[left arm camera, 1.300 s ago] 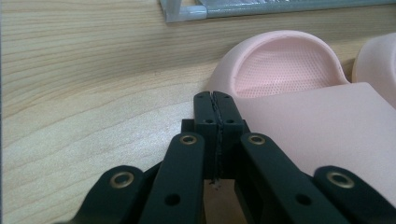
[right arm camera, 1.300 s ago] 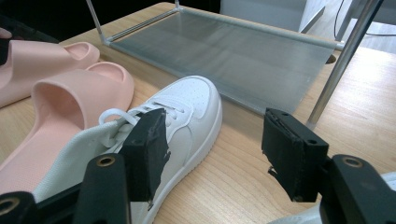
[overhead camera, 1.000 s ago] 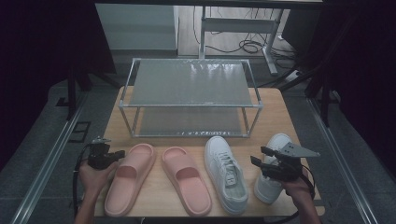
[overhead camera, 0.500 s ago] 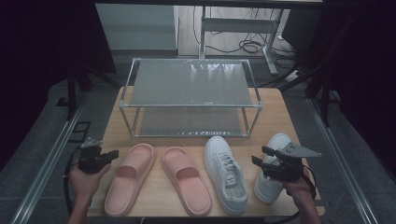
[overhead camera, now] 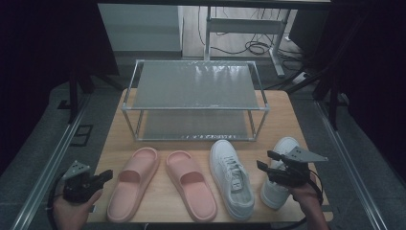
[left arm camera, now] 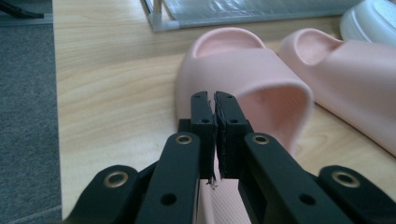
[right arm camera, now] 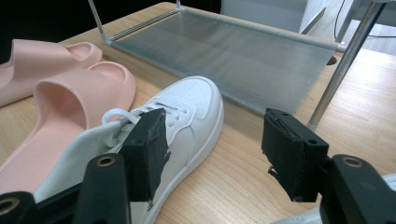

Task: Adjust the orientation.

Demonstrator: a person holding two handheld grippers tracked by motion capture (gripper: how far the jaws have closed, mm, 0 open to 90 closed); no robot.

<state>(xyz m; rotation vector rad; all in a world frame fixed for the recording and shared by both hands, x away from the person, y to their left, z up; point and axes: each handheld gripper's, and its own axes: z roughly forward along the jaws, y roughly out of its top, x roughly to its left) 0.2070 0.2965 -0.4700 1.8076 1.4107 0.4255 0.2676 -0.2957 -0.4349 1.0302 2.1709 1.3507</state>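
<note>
Two pink slippers (overhead camera: 131, 184) (overhead camera: 191, 187) lie side by side at the front of the wooden table (overhead camera: 282, 108). To their right are two white sneakers (overhead camera: 232, 177) (overhead camera: 286, 143). My left gripper (overhead camera: 106, 175) is at the table's front left corner, pointing at the left slipper (left arm camera: 243, 79) and apart from it. Its jaws (left arm camera: 215, 95) have just been opening slightly: only a thin slit shows between the pads, with nothing in it. My right gripper (overhead camera: 265, 160) hangs open over the right sneaker, its jaws (right arm camera: 215, 128) empty and aimed toward the left sneaker (right arm camera: 187, 107).
A two-shelf metal rack (overhead camera: 195, 86) stands at the middle back of the table, with bare shelves; its lower shelf (right arm camera: 233, 51) lies just beyond the sneakers. Dark floor and cables surround the table. Bare wood shows left of the slippers.
My left gripper has drawn back from the left slipper toward the front left corner. The right gripper and the shoes have stayed put.
</note>
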